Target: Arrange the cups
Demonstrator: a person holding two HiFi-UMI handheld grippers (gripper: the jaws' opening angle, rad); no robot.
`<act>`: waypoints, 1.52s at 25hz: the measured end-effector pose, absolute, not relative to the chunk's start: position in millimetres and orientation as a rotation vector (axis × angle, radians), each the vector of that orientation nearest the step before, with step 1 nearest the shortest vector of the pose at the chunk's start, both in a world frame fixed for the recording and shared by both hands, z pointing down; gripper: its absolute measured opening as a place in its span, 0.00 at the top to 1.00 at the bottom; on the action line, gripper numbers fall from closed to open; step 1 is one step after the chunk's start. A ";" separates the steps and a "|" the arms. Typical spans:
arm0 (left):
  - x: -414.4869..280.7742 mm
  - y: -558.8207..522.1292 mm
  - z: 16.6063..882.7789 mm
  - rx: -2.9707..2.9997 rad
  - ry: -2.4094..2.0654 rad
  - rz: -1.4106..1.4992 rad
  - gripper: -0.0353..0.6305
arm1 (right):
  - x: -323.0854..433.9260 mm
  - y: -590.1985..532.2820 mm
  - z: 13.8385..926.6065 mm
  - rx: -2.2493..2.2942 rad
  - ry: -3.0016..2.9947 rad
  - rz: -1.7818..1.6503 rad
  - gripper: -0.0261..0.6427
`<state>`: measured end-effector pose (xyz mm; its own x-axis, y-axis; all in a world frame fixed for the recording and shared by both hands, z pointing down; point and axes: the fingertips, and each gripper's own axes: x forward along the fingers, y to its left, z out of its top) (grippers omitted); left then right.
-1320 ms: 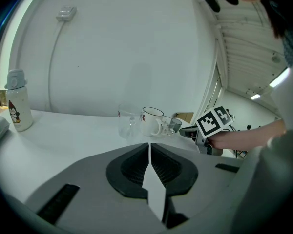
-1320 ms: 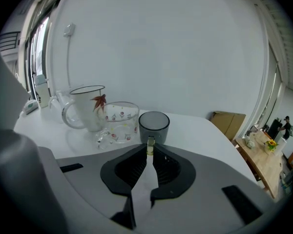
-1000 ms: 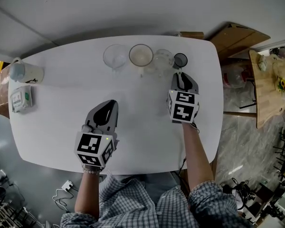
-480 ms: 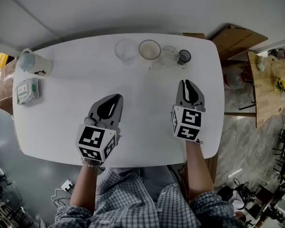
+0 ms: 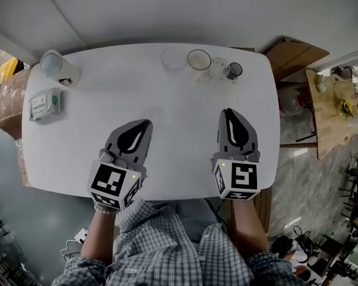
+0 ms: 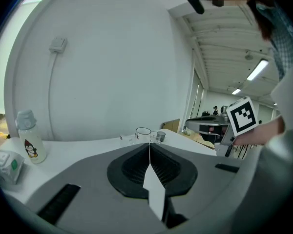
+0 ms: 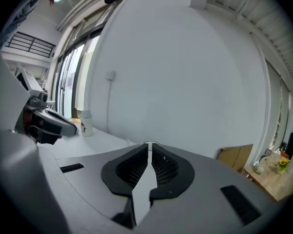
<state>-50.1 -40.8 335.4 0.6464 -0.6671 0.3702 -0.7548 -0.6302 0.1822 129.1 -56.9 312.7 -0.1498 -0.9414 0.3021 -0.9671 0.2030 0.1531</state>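
Four cups stand in a row at the far edge of the white table [image 5: 107, 100]: a clear glass [image 5: 174, 59], a cup with a pale rim [image 5: 198, 59], another clear glass [image 5: 218, 69] and a small dark cup [image 5: 234, 71]. The left gripper view shows them small and far off, the pale-rimmed cup [image 6: 143, 132] beside the dark cup [image 6: 160, 136]. My left gripper [image 5: 145, 123] [image 6: 149, 146] hovers over the near half of the table, shut and empty. My right gripper [image 5: 228, 111] [image 7: 150, 148] hovers near the right front, its jaws closing to a thin slit with nothing between them.
A white bottle with a penguin print [image 5: 58, 68] [image 6: 29, 143] and a small green-and-white box [image 5: 45, 104] sit at the table's left end. A brown box [image 5: 11, 94] stands beyond that end. A wooden side table [image 5: 331, 103] and cardboard [image 5: 293, 52] lie to the right.
Both grippers pulled back from the cup row toward the near edge and rose. The right one left the dark cup's side and narrowed its jaws.
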 end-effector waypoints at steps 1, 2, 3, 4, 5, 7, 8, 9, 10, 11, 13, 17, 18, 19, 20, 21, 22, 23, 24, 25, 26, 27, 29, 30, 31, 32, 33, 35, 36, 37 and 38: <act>-51.4 -37.4 329.5 2.568 -1.130 0.388 0.93 | 126.4 -52.0 307.3 1.791 -2.159 0.101 0.90; -52.4 -34.4 323.9 2.587 -1.125 0.389 0.93 | 124.0 -47.2 302.5 1.789 -2.163 0.093 0.90; -53.1 -31.8 318.8 2.603 -1.121 0.388 0.93 | 121.6 -42.5 298.2 1.787 -2.169 0.083 0.90; -53.5 -29.4 314.3 2.615 -1.116 0.384 0.93 | 119.2 -37.9 294.6 1.785 -2.176 0.072 0.90; -53.4 -27.0 310.5 2.623 -1.110 0.376 0.93 | 116.7 -33.5 292.0 1.782 -2.181 0.059 0.91; -52.6 -22.2 304.9 2.635 -1.098 0.356 0.93 | 110.6 -25.0 289.1 1.772 -2.186 0.036 0.91; -52.4 -20.0 303.4 2.642 -1.093 0.350 0.93 | 106.8 -21.2 288.1 1.768 -2.190 0.030 0.91; -52.7 -18.2 302.7 2.648 -1.088 0.349 0.93 | 102.3 -17.7 287.1 1.766 -2.200 0.030 0.91; -53.5 -16.7 302.7 2.654 -1.086 0.348 0.93 | 97.3 -14.4 286.0 1.765 -2.215 0.036 0.91; -54.8 -15.4 302.8 2.657 -1.084 0.346 0.93 | 92.1 -11.3 285.0 1.764 -2.232 0.045 0.91; -58.5 -12.6 301.9 2.658 -1.084 0.334 0.93 | 82.0 -6.5 282.5 1.756 -2.264 0.048 0.91; -68.8 -8.0 297.6 2.671 -1.090 0.325 0.93 | 67.6 -1.5 276.6 1.752 -2.290 0.007 0.91; -71.9 -6.7 297.0 2.672 -1.095 0.321 0.93 | 64.6 -0.2 275.8 1.752 -2.295 0.002 0.91; -74.9 -5.2 296.3 2.671 -1.100 0.315 0.93 | 61.9 1.1 275.1 1.752 -2.301 -0.001 0.91; -77.5 -3.9 295.6 2.670 -1.105 0.309 0.93 | 59.4 2.2 274.6 1.749 -2.307 -0.002 0.91; -79.5 -2.9 294.6 2.670 -1.109 0.302 0.93 | 57.5 3.0 273.9 1.747 -2.309 -0.001 0.91; -81.0 -2.1 293.4 2.670 -1.113 0.296 0.93 | 56.1 3.6 272.9 1.745 -2.310 -0.001 0.91; -82.2 -1.5 291.9 2.671 -1.116 0.289 0.93 | 54.8 4.0 271.3 1.743 -2.310 -0.004 0.91; -83.3 -1.1 290.3 2.673 -1.118 0.282 0.93 | 53.6 4.8 269.2 1.742 -2.309 -0.012 0.91; -84.4 -0.6 288.8 2.674 -1.120 0.276 0.93 | 52.4 6.2 266.8 1.742 -2.308 -0.021 0.91; -85.6 -0.2 287.5 2.674 -1.122 0.271 0.93 | 51.3 8.3 264.4 1.743 -2.306 -0.029 0.91; -87.2 0.4 286.5 2.674 -1.124 0.267 0.93 | 50.2 10.7 262.8 1.744 -2.304 -0.032 0.91; -90.5 1.1 285.9 2.671 -1.129 0.261 0.93 | 47.4 14.8 262.1 1.741 -2.301 -0.034 0.91; -91.8 1.3 286.1 2.670 -1.131 0.259 0.93 | 46.1 16.1 262.5 1.737 -2.299 -0.037 0.91; -92.4 1.4 286.2 2.669 -1.130 0.256 0.93 | 44.9 16.9 262.8 1.735 -2.298 -0.042 0.91; -92.5 1.6 285.9 2.668 -1.126 0.250 0.93 | 44.1 17.6 262.8 1.735 -2.297 -0.047 0.91; -92.2 1.9 284.9 2.666 -1.120 0.237 0.93 | 43.7 18.1 262.3 1.737 -2.296 -0.049 0.91; -91.8 2.1 280.4 2.656 -1.106 0.196 0.93 | 42.7 18.6 261.3 1.739 -2.296 -0.053 0.91; -92.1 1.9 277.9 2.653 -1.103 0.178 0.93 | 41.8 18.7 261.2 1.738 -2.295 -0.057 0.91; -92.6 1.6 276.0 2.653 -1.103 0.167 0.93 | 41.0 18.8 261.3 1.735 -2.294 -0.063 0.91; -93.1 1.4 274.7 2.655 -1.106 0.163 0.93 | 40.3 19.2 261.3 1.732 -2.292 -0.070 0.91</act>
<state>-93.1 1.4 274.7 0.7039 -0.6812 0.2015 -0.7103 -0.6762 0.1954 40.3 19.2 261.3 -0.2505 -0.9508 0.1823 -0.9380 0.2850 0.1975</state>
